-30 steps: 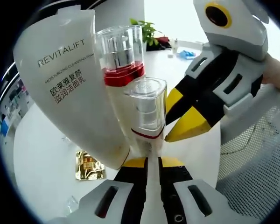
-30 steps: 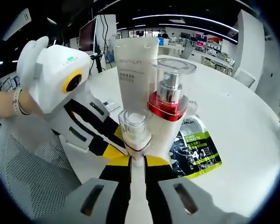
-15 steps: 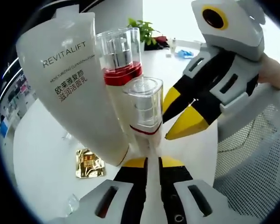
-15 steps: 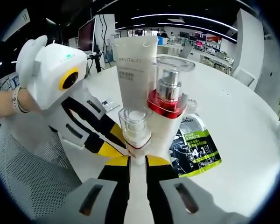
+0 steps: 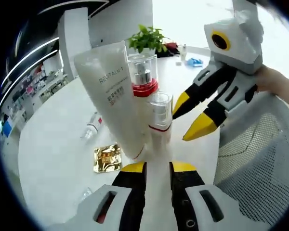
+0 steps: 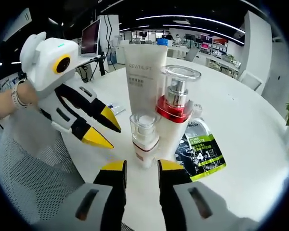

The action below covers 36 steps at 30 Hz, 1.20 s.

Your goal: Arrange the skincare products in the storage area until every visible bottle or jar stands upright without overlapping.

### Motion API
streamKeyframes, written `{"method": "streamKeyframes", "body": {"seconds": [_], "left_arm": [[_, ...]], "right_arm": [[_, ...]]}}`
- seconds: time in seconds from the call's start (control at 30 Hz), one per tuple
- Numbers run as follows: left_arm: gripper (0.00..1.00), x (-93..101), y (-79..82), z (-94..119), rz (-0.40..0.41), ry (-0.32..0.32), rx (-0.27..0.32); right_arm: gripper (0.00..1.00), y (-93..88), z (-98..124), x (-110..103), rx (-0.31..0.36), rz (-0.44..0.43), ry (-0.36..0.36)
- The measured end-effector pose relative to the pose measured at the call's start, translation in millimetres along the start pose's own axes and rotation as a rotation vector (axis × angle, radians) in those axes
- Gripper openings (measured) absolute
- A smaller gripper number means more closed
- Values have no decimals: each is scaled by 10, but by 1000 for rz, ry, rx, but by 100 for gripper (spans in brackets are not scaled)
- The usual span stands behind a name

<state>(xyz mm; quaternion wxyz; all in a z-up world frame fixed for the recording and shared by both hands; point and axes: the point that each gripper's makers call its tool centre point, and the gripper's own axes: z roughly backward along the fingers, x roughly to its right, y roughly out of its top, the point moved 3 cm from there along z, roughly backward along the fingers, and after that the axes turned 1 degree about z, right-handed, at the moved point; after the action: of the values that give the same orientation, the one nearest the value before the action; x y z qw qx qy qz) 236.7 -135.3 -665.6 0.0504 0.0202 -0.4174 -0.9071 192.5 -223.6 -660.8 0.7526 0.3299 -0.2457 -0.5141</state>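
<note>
On the round white table (image 6: 250,120), the right gripper (image 6: 140,165) has its jaws spread, the small clear-capped bottle (image 6: 144,139) standing free just ahead of them. Beside it stand the red-collared pump bottle (image 6: 176,113) and the white tube (image 6: 143,77). The left gripper (image 6: 100,126) hangs open nearby, apart from the bottles. The right gripper view shows a green sachet (image 6: 202,154); the left gripper view shows a gold sachet (image 5: 107,158) and a potted plant (image 5: 145,37).
</note>
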Motion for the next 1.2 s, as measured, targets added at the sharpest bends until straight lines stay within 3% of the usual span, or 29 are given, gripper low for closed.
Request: {"method": "streamKeyframes", "body": {"seconds": [0.43,0.67,0.8,1.2], "left_arm": [[29,-4,-99,258,22,24,-5],[35,-22,-95,362,36,37,0],[43,-39,-88,445,37,61,9],[57,-131,-25,684,52,121,35]], "right_arm": [[39,114,156,-7,34,-2,-22],[47,176,190,-21,32,29,-33],[50,186,216,-28,17,61,-54],[66,339,334,-37,58,75,-68]]}}
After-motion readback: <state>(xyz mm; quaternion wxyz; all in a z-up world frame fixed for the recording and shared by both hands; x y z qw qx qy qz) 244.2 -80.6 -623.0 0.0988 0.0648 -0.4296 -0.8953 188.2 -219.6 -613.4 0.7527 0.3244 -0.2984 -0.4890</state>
